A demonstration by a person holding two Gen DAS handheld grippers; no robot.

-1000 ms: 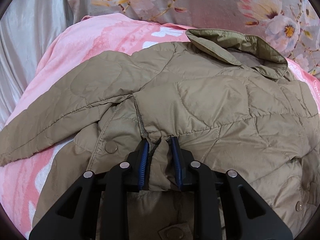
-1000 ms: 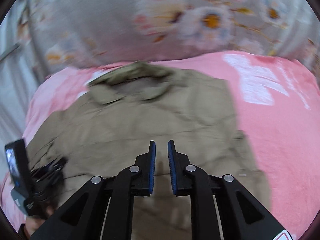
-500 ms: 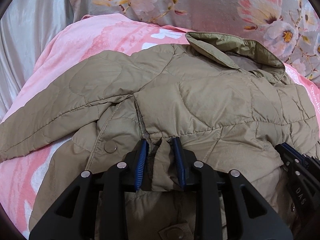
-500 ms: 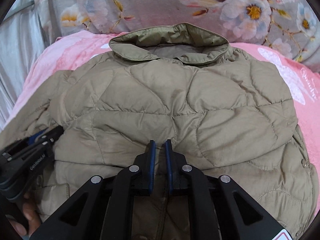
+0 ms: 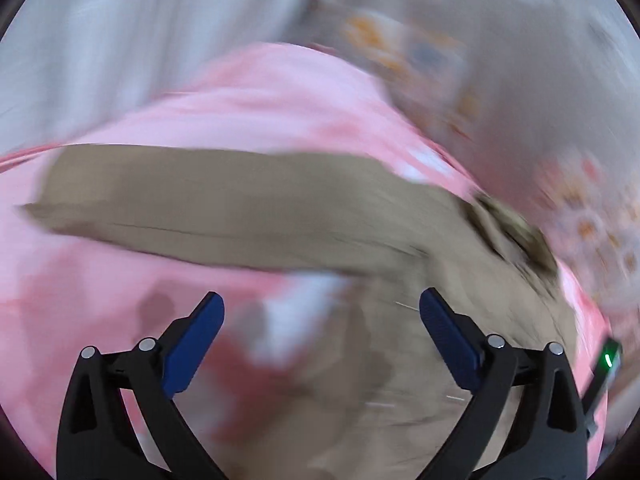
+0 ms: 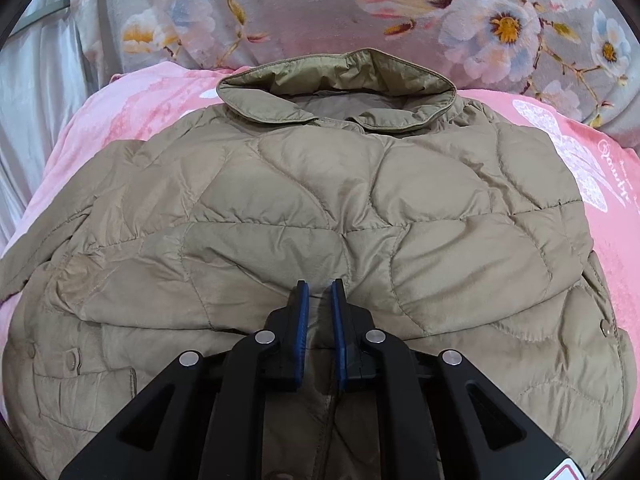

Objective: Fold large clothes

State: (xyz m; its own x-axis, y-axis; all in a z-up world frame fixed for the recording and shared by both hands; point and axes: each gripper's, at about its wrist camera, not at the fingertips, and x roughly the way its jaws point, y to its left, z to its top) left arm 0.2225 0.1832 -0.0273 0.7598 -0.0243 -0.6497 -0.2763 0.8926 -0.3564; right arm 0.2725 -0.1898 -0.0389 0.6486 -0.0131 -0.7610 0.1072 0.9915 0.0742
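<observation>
The jacket [image 6: 320, 208] is lying spread on the pink sheet [image 6: 132, 96], collar [image 6: 336, 84] pointing up toward the floral cover [image 6: 400, 12] at the back, lower half folded up over the chest. One sleeve [image 5: 224, 208] is stretching out flat across the pink sheet in the left wrist view, leading away from the body of the jacket toward the left.

The left gripper [image 5: 320, 320] is standing wide apart, jaws having just been opening, and nothing is sitting between the blue pads [image 5: 196, 340]; only sheet and jacket fabric are showing below the gap. That whole view is smearing badly, so fine detail on the sleeve is lost. A small green light [image 5: 608, 358] is glowing at the right edge there; what it belongs to I cannot tell.

The right gripper [image 6: 319, 292] is nearly closed, jaws having just been opening slightly, tips sitting right at the folded edge in the middle of the jacket. A narrow slot is showing between its pads, with fabric directly behind it, but whether they are actually pinching the fold I cannot tell. Snap buttons [image 6: 72, 358] are showing on the lower left panel.
</observation>
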